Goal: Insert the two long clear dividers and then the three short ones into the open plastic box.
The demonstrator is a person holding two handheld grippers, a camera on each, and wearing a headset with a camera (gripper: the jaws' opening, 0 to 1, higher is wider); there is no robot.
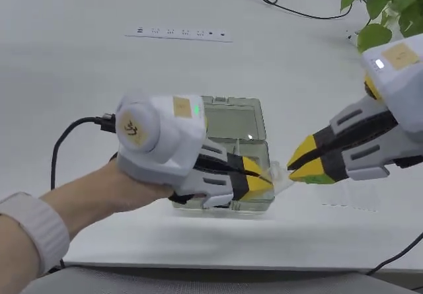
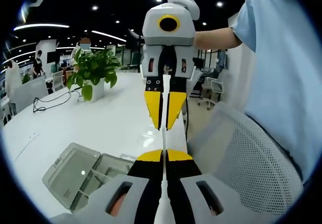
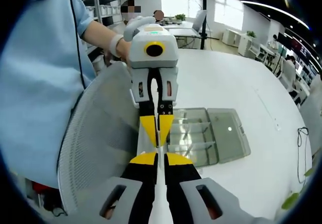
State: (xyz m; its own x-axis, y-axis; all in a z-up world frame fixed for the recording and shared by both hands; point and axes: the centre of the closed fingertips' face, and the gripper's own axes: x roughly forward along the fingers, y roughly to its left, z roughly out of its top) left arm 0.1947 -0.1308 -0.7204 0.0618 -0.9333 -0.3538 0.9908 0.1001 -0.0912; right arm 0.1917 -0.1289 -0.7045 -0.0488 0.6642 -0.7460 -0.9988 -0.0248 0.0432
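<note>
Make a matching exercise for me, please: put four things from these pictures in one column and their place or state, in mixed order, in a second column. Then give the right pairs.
Things:
1. clear divider
2. plastic box
3. plant
4. white power strip

Places or states:
A. lies far beyond the box, in the upper part of the head view
B. pinched at once by the left claw and the right claw
C. stands at the upper right corner of the head view
D. lid open, partly hidden by the left claw

Pairs: 1-B, 2-D, 3-C, 4-A
</note>
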